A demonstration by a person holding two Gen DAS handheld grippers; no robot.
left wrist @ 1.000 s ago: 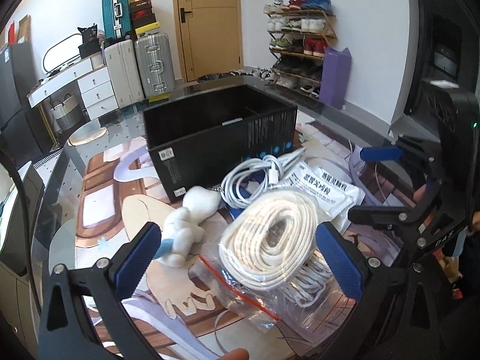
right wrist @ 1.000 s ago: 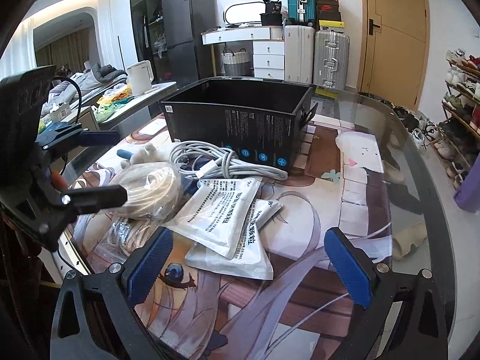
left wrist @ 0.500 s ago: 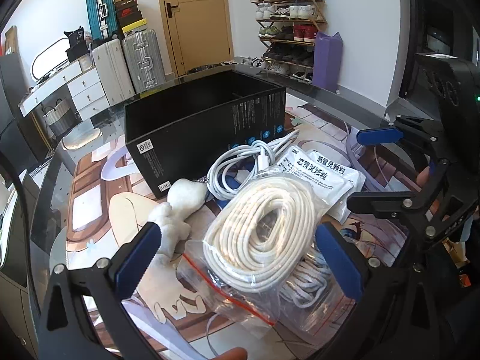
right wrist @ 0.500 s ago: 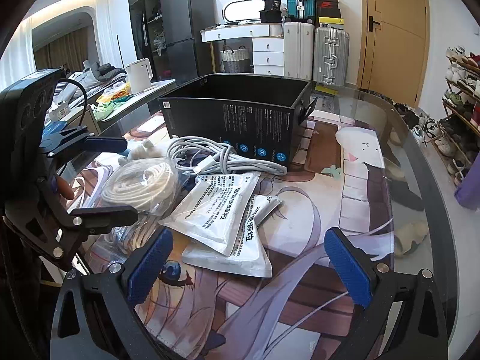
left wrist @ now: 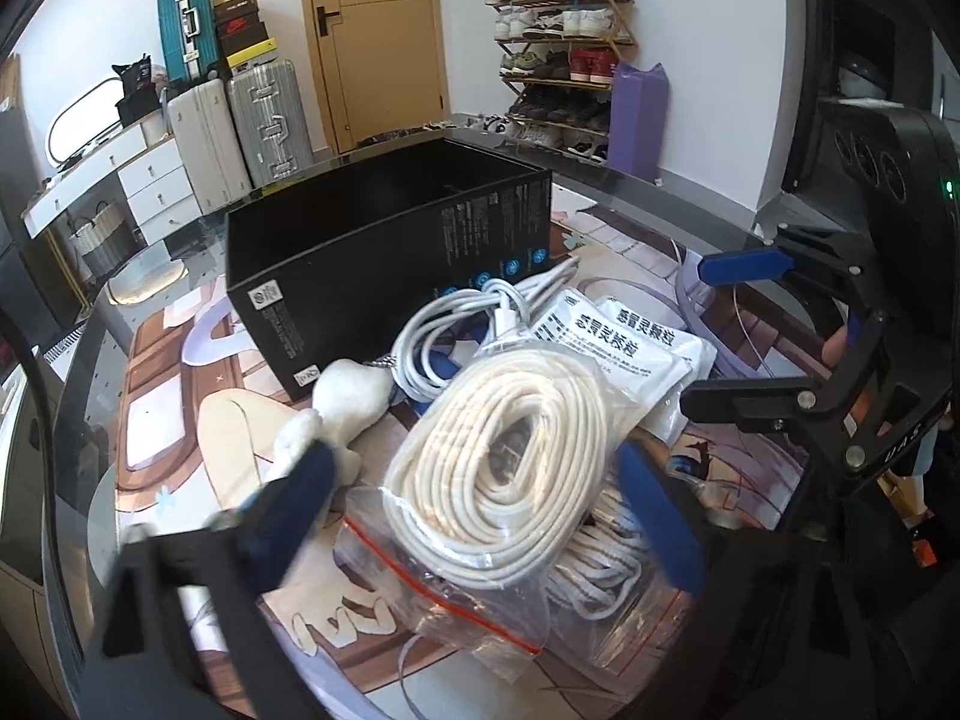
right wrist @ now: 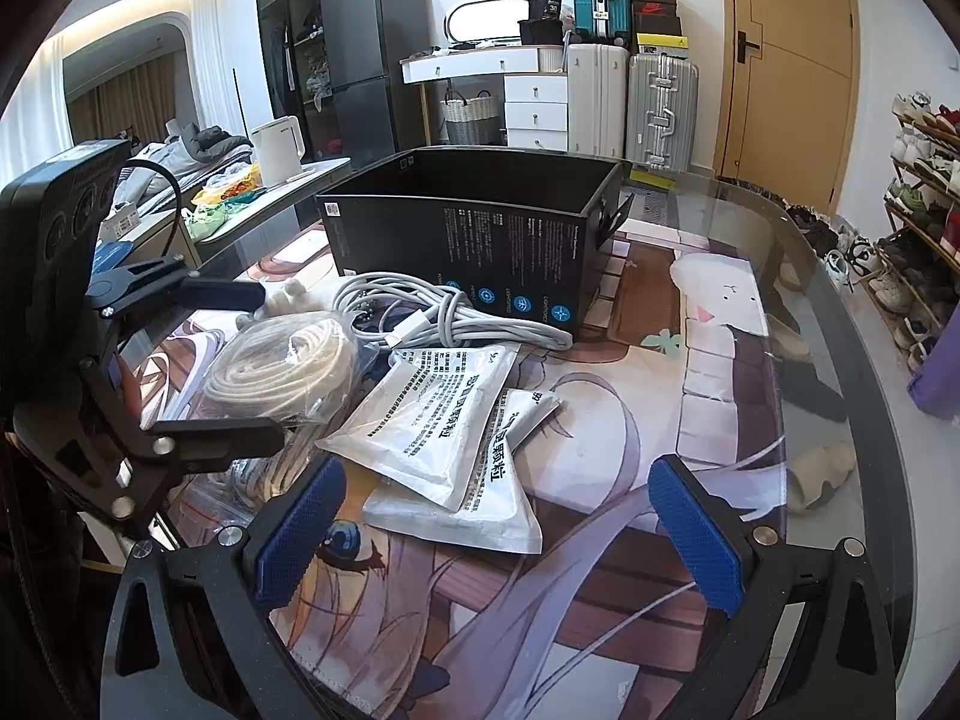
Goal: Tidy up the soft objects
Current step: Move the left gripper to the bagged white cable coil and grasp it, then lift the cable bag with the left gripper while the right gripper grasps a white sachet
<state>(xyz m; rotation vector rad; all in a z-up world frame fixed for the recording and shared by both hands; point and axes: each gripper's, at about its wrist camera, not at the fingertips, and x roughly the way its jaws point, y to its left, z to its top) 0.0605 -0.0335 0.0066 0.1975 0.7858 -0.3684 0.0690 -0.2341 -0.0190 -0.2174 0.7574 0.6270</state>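
Observation:
A clear zip bag holding a cream coiled cord (left wrist: 510,468) lies on the printed mat in front of my left gripper (left wrist: 480,516). The gripper's blue pads stand either side of the bag, open and blurred by motion. The bag also shows in the right wrist view (right wrist: 282,360). A white plush toy (left wrist: 342,402), a grey cable bundle (left wrist: 480,324) and white sachets (right wrist: 432,420) lie beside it. A black open box (right wrist: 480,240) stands behind them. My right gripper (right wrist: 498,528) is open and empty above the mat, near the sachets.
A second bag of cord (left wrist: 600,576) lies under the first. The glass table's curved edge (right wrist: 852,360) runs along the right. A shoe rack (left wrist: 558,60), suitcases (right wrist: 660,108) and a door stand beyond the table.
My left gripper has moved forward toward the bagged cord and its pads have come closer together around it. The right gripper has stayed nearly still.

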